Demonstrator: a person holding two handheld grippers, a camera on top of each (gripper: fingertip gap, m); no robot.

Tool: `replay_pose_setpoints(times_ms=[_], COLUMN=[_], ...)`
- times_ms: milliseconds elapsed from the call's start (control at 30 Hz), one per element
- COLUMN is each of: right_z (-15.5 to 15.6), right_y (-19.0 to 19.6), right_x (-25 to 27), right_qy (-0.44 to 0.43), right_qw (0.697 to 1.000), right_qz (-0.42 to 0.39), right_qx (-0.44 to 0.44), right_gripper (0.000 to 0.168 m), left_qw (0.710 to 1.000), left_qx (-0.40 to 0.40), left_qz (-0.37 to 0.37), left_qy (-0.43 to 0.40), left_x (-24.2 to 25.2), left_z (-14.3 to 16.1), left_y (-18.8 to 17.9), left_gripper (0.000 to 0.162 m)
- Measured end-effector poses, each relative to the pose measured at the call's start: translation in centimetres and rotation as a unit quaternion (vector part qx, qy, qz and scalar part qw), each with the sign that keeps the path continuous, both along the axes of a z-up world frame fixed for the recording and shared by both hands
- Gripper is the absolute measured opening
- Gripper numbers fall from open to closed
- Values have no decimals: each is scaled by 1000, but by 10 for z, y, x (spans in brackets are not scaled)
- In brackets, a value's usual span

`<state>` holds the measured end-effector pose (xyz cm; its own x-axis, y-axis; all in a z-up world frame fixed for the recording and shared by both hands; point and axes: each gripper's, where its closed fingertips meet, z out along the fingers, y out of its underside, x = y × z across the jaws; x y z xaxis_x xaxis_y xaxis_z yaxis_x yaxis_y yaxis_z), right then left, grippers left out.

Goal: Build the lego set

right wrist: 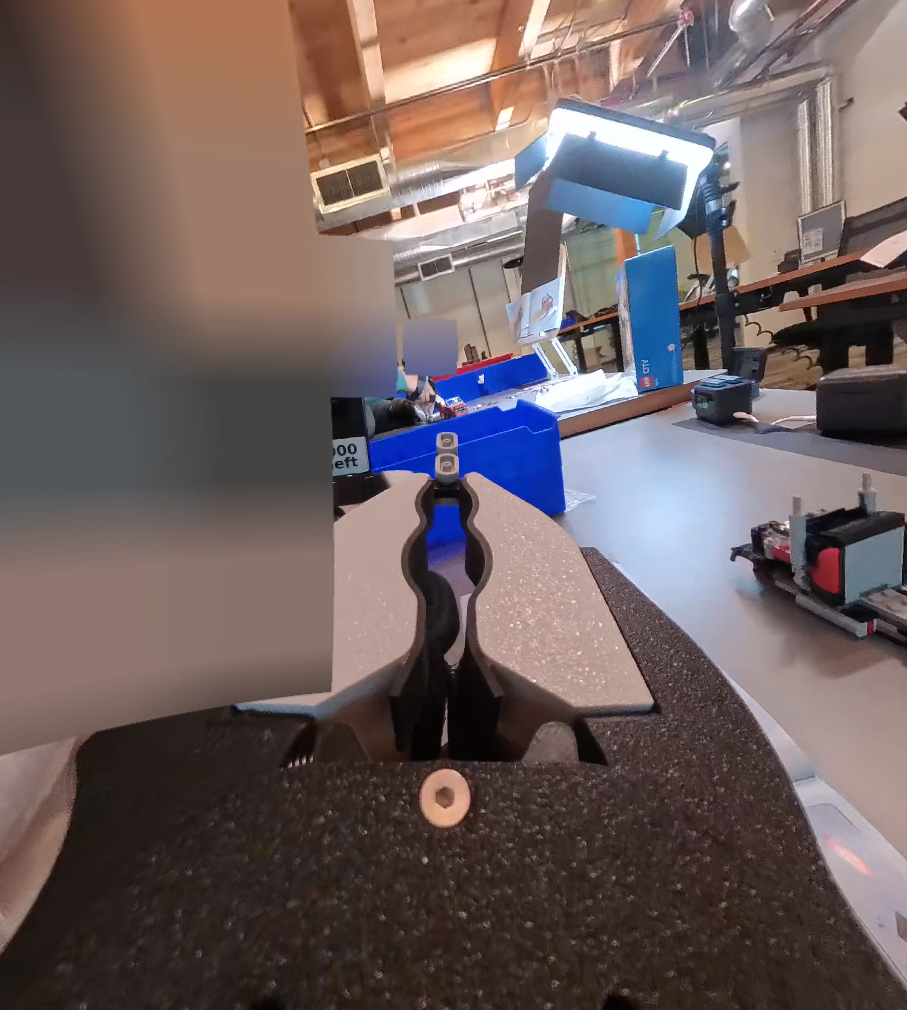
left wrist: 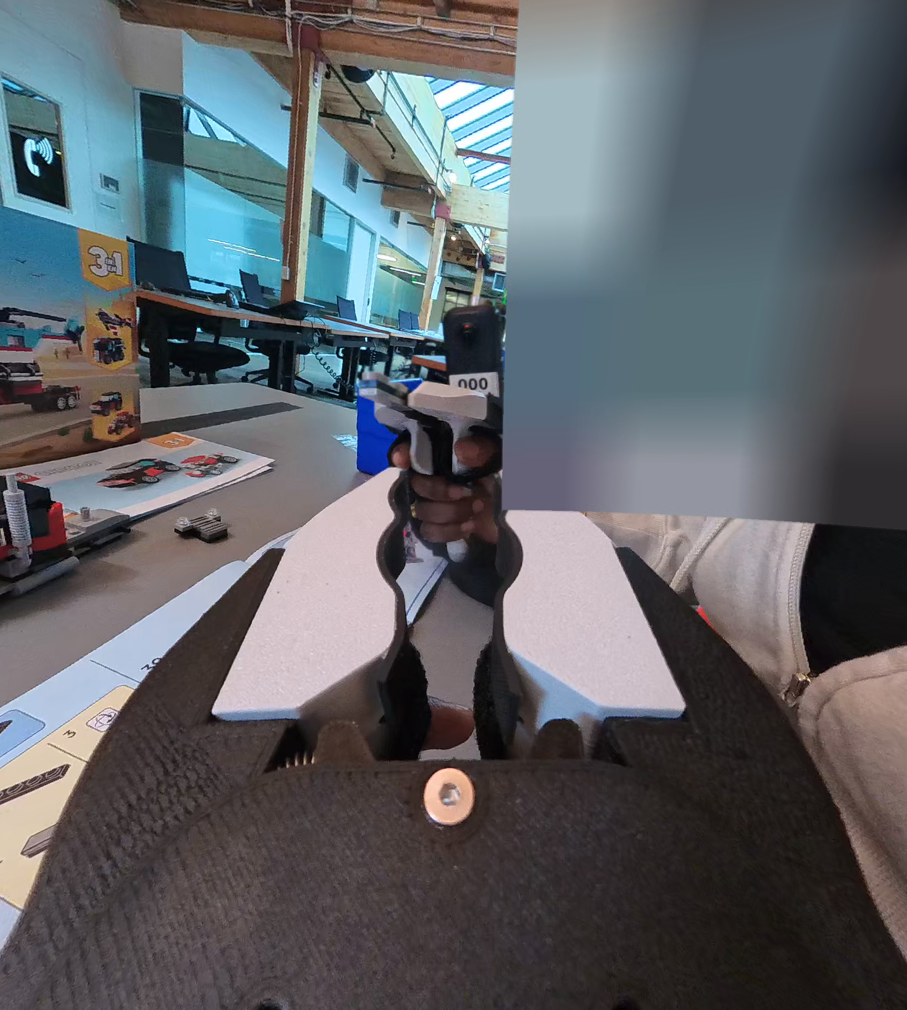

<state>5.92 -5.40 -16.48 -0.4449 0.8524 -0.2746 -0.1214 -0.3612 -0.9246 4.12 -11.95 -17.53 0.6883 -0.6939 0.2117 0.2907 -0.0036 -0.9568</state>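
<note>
Right tool (right wrist: 446,483) was clamped on a small grey lego piece (right wrist: 446,462) at its tips, held above the surface (right wrist: 713,546). Left tool (left wrist: 448,552) sat parted, nothing in it. Part-built truck (right wrist: 844,563) stood on the surface to the right, blue bin (right wrist: 495,453) beyond.

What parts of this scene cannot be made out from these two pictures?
- Left wrist view: the partly built truck is cut off by the left edge.
- Left wrist view: the open instruction booklet is mostly hidden under the left gripper.
- Right wrist view: the lower part of the small grey piece is hidden between the right gripper fingers.
</note>
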Motion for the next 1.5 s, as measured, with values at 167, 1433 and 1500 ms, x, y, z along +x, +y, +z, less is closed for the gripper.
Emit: replay_pose_setpoints(times_ms=[167,1433,1500], right_z=[-7,-40,-40], right_y=[5,-29,-31], right_x=[-1,-25,-24], right_qy=[4,-97,-97], right_qw=[999,989,987], right_qz=[14,114,122], right_qx=[-34,-21,-22], right_gripper=[8,8,8], left_qw=[1000,992,991], left_qx=[-7,85,85], left_qz=[-6,-51,-50], left_qy=[2,-83,-87], left_x=[1,-12,-14], left_z=[-2,21,21], left_y=[1,-29,-29], left_gripper=[29,0,0])
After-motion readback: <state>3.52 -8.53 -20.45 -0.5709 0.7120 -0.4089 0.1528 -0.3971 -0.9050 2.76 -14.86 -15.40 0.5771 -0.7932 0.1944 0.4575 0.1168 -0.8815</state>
